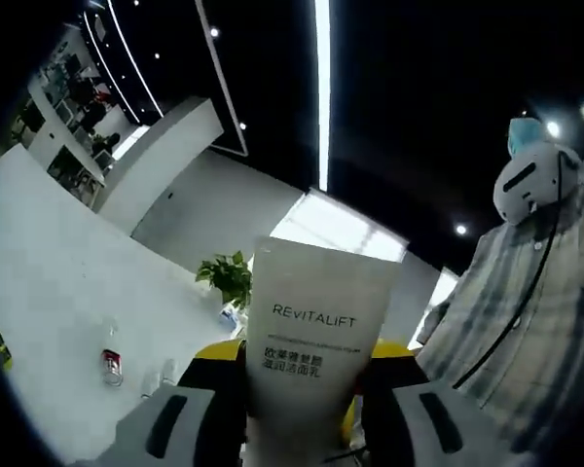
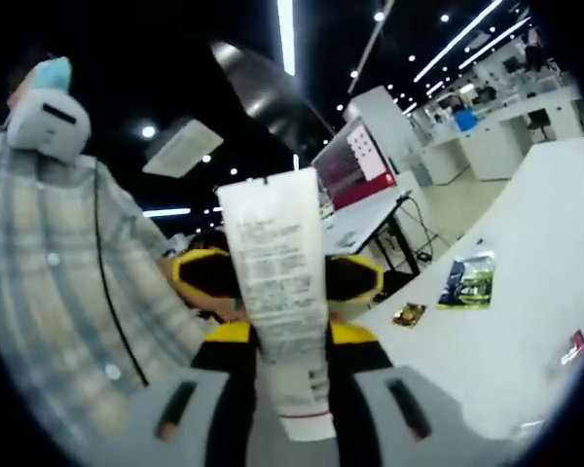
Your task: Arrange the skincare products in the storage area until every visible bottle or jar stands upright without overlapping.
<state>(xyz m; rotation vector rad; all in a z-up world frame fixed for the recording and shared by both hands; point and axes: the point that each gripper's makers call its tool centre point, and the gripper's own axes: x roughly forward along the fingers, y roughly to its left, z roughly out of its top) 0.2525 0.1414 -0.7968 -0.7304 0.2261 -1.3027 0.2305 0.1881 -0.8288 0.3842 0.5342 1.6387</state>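
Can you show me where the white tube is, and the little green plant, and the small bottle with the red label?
white tube (image 1: 316,331): left gripper view, on its printed front.
green plant (image 1: 229,275): left gripper view, on its leaves.
small bottle (image 1: 111,357): left gripper view, on its red label, standing on the white table (image 1: 49,292).

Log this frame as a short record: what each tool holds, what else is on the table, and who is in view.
left tool: shut on white Revitalift tube, front label facing camera
right tool: shut on white tube, small print facing camera
table: white; green packet, small dark packet
left view extras: small bottle, potted plant
person: plaid shirt, close by
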